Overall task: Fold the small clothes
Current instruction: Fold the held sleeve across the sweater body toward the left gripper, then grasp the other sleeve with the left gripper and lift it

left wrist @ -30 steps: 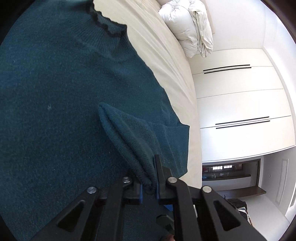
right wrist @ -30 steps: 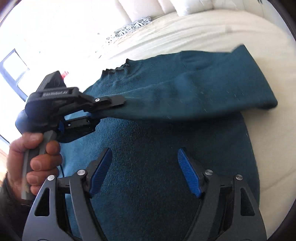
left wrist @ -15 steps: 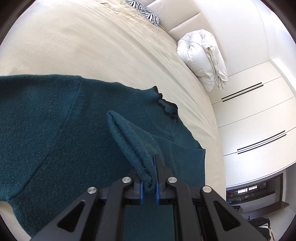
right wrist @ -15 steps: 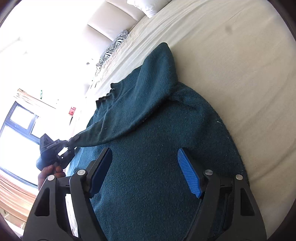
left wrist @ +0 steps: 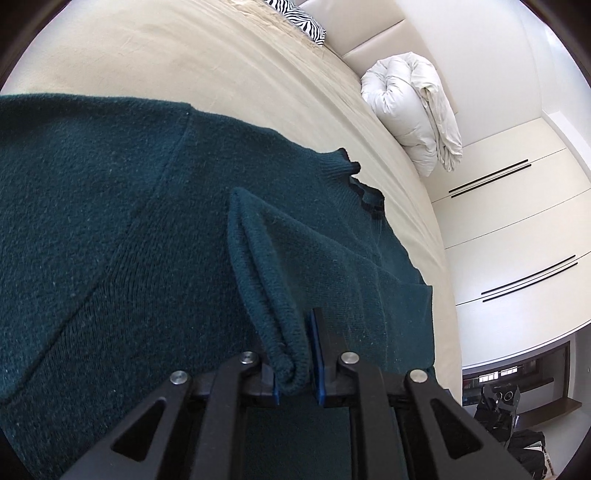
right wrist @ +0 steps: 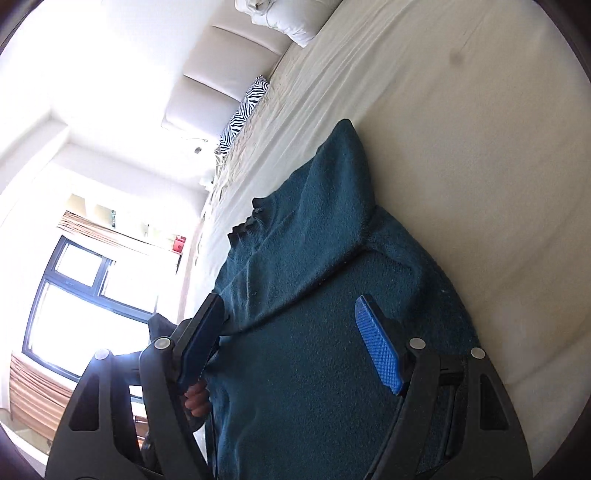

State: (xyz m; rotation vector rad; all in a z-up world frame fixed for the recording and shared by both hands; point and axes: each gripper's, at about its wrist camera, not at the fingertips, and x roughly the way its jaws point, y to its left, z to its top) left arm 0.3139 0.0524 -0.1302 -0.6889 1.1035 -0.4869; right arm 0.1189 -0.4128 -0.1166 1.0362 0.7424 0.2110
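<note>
**Two grippers over a teal sweater on the bed**

One sleeve cuff (left wrist: 284,354) is sitting between the jaws of the left gripper (left wrist: 295,373), which have just been opening a little; the bunched knit is still filling the narrow gap, with the blue pads touching it on both sides. Ahead of these jaws the sleeve is lying folded across the body of the teal sweater (left wrist: 110,240), and the dark-trimmed collar (left wrist: 364,192) is lying beyond them to the right. Further off, a rolled white duvet (left wrist: 413,114) is resting at the head of the bed (left wrist: 184,55), near a zebra-striped pillow (left wrist: 295,22).

Over the sweater's lower body, the right gripper (right wrist: 291,347) is hovering with its jaws standing wide apart and nothing between them. The folded sleeve is stretching ahead of them, from beside the left jaw toward the far shoulder. Behind that left jaw, fingers of a hand (right wrist: 195,400) are showing.
</note>
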